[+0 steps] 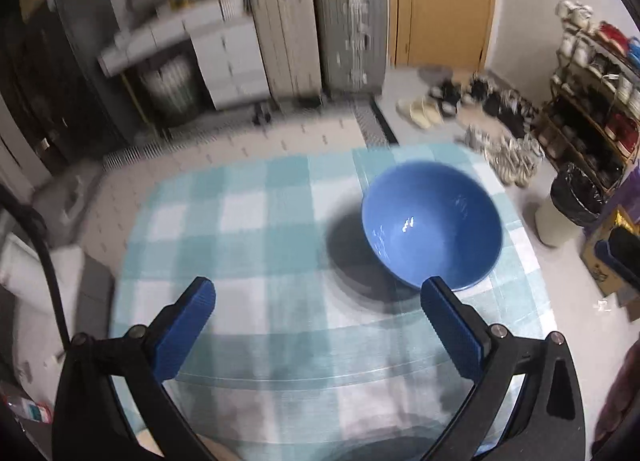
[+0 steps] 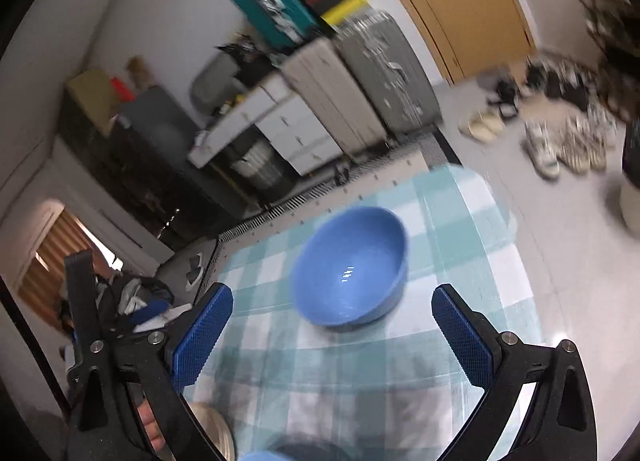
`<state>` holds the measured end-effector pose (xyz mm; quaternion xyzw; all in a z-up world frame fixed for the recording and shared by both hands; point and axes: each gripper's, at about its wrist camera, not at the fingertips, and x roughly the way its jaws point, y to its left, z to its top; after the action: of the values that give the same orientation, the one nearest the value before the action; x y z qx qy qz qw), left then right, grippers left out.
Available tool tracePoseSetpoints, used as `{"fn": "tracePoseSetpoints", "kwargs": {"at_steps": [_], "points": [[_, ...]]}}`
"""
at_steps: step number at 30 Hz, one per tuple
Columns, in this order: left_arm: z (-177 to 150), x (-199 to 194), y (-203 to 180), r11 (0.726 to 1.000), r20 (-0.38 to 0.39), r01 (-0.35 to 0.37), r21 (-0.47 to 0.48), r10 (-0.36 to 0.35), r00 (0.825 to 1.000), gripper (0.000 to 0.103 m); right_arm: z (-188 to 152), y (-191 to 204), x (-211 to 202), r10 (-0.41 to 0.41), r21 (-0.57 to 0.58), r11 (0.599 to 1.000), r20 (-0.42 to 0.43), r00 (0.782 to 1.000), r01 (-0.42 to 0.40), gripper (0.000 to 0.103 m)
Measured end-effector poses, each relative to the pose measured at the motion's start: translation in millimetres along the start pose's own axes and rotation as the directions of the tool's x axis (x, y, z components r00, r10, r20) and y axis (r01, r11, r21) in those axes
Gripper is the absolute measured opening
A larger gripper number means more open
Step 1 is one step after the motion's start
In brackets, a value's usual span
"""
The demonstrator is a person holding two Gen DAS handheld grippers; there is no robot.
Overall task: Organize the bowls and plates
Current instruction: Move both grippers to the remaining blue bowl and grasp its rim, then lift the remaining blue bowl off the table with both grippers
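Glossy blue round ceramic bowl (image 1: 432,221) (image 2: 350,271): empty, upright, resting on the teal-and-white checked surface (image 1: 240,229) (image 2: 460,229), near its far edge.

The blue bowl (image 1: 432,225) is the one big thing standing on the checked tablecloth (image 1: 240,229). It sits toward the far right part of the table. To its left the cloth lies flat and bare, so a gripper can pass there. The cloth just in front of the bowl is bare too.

The left gripper (image 1: 318,301) has its fingers spread wide, and its right finger (image 1: 450,325) is just beside the bowl's near rim. The right gripper (image 2: 332,313) is spread wide as well, with the bowl (image 2: 350,265) just ahead of the gap.
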<state>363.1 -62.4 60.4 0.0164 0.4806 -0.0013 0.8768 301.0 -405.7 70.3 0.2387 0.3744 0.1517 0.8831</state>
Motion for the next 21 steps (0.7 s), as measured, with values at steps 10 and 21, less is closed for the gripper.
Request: {"fn": "tracePoseSetpoints", "kwargs": {"at_steps": [10, 21], "points": [[28.6, 87.9, -6.1, 0.997, -0.145, 0.046, -0.055, -0.054, 0.988, 0.103, 11.8, -39.7, 98.0, -0.07, 0.071, 0.994, -0.202, 0.977, 0.086, 0.072], [37.2, 125.2, -29.2, 0.988, -0.182, 0.15, -0.039, -0.154, 0.971, 0.087, 19.0, -60.0, 152.2, -0.103, 0.06, 0.991, -0.273, 0.956, 0.124, 0.028]]}}
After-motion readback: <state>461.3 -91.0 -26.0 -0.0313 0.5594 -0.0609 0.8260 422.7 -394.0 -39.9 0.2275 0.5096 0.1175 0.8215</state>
